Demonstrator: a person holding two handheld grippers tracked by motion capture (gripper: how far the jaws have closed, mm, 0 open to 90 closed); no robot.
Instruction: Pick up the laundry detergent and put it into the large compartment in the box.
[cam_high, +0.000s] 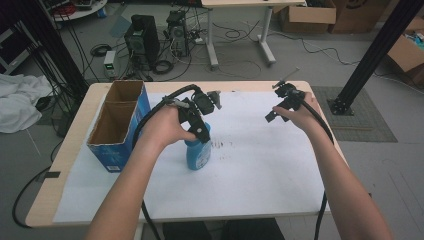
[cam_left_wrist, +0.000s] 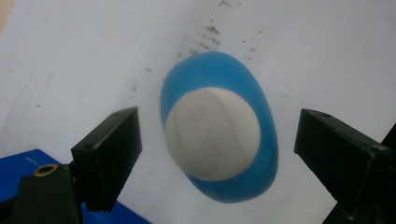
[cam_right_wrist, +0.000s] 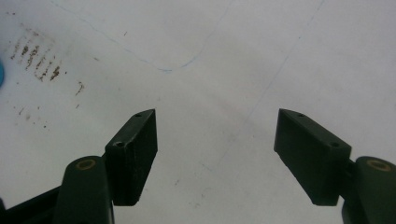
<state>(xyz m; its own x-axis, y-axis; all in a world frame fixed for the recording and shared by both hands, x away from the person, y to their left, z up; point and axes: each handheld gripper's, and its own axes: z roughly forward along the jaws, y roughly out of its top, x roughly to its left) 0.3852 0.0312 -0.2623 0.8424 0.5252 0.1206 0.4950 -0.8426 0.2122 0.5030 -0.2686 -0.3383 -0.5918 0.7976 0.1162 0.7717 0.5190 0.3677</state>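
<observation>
Forearms reach in from the bench's near edge in the high view; my left tongs (cam_high: 202, 131) hang over the blue bottle (cam_high: 198, 154) standing mid-bench, right of the open blue box (cam_high: 120, 125) (left edge). Left gripper view: jaws spread either side of its white cap (cam_left_wrist: 212, 134), not touching. Right gripper view: right tongs (cam_right_wrist: 215, 156) gape over bare white paper (cam_right_wrist: 224, 56).
</observation>
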